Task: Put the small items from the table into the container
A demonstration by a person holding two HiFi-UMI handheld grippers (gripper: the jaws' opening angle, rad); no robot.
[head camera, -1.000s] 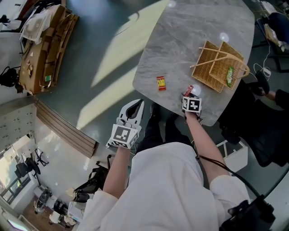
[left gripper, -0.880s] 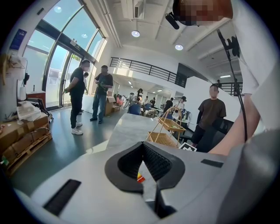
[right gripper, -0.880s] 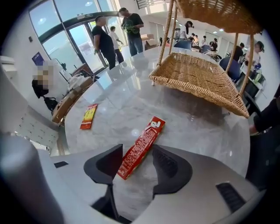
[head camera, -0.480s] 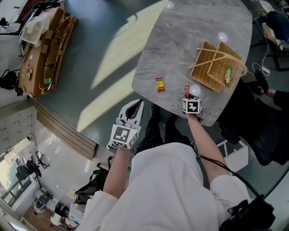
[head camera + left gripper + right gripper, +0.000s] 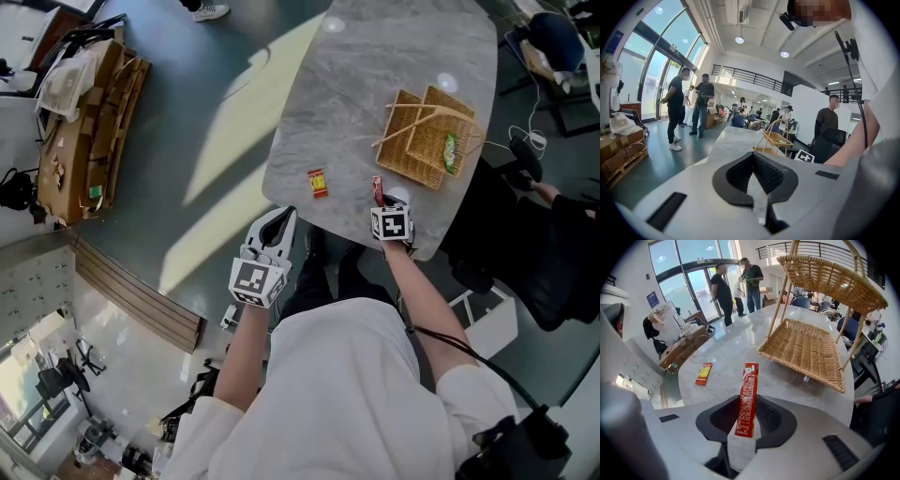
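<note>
One green sachet [image 5: 450, 153] lies in the tan wicker basket [image 5: 409, 161], the right gripper [image 5: 380, 201] clamps a red stick packet [image 5: 748, 390] near it, a flat red-and-yellow packet [image 5: 318, 183] lies farther off, and the left gripper [image 5: 753, 158] is closed, empty.

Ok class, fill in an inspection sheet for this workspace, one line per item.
Surface: grey marble table.
Job's things: wicker basket on the table holds a green packet; red-yellow packet lies on the table.
Clutter: nothing seen.
Grippers: right gripper shut on a red stick packet; left gripper shut, empty.
Cables: black cable along the person's right arm.
Surroundings: cardboard stack beside the table; people standing further off.
</note>
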